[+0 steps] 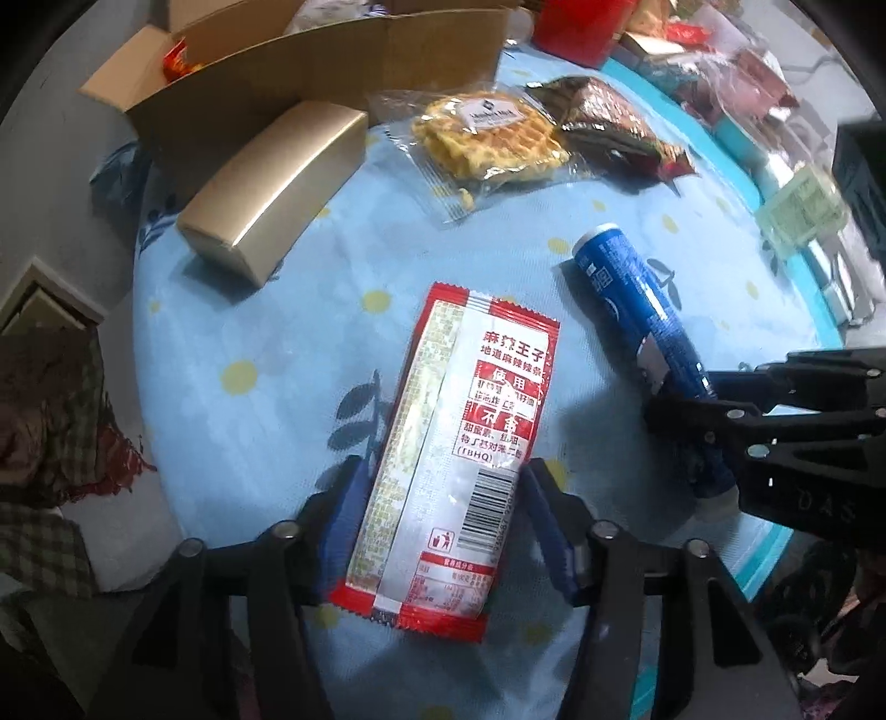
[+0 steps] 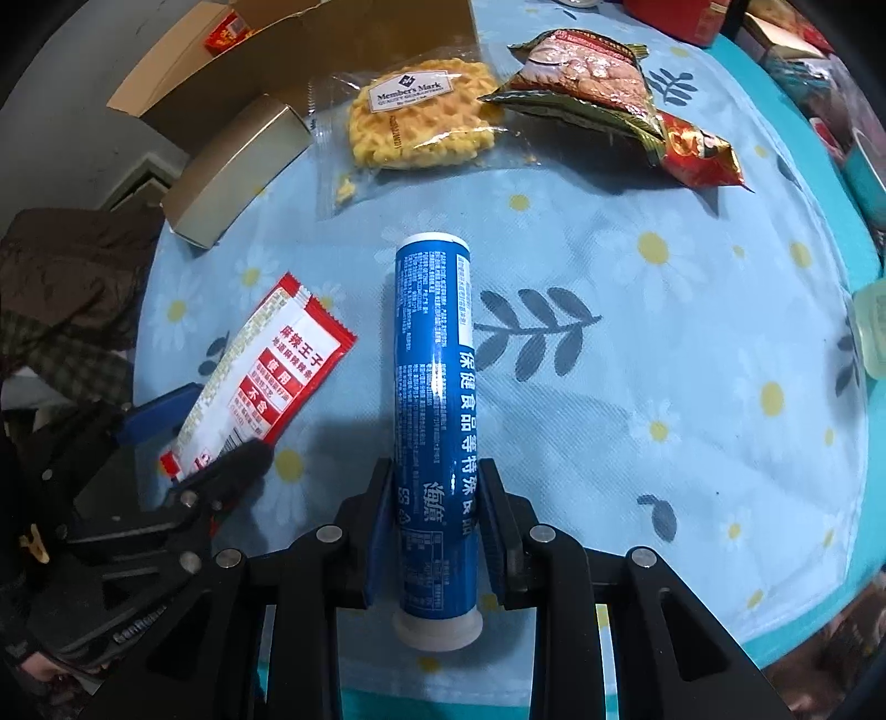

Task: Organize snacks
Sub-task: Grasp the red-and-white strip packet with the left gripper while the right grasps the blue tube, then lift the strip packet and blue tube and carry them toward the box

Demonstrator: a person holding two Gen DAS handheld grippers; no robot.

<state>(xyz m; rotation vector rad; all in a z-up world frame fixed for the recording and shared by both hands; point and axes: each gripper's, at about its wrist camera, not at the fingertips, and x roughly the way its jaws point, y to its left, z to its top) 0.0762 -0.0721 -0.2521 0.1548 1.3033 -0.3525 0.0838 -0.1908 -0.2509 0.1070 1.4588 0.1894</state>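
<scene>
Far left, at the table edge: an open cardboard box [image 1: 310,61] with a small red packet [image 2: 227,30] inside. Just in front of it a gold rectangular box [image 1: 271,185] lies flat on the blue daisy-print tablecloth [image 2: 664,343].

Left gripper [image 1: 443,498]: both blue-padded fingers [image 1: 346,509] press against the long edges of a red-and-white snack packet [image 1: 465,443]. The jaws stand roughly packet-width apart and are closed on it. The packet's printed back faces up, barcode near the gripper, its far end pointing toward the gold box and the waffle. Whether the packet lies on the cloth or is raised slightly cannot be determined.

Centre, far side: a clear-wrapped waffle [image 2: 421,113] bearing a white label lies flat, touching or just beside the cardboard box. Immediately to its right lies a crumpled dark-and-red snack bag [image 2: 603,94].

Right gripper [image 2: 437,520]: its blue pads [image 2: 379,531] clamp the lower part of a blue cylindrical tube [image 2: 434,399], jaws narrowed to tube width. The tube extends straight ahead along the fingers, white cap [image 2: 437,628] at the near end behind the grip, far end pointing toward the waffle. The tube sits just right of the red-and-white packet, not touching it.

Far right: a red container [image 1: 581,22] and assorted packaged goods stand along the table's rear edge; a pale translucent box [image 2: 872,327] sits at the right margin.
</scene>
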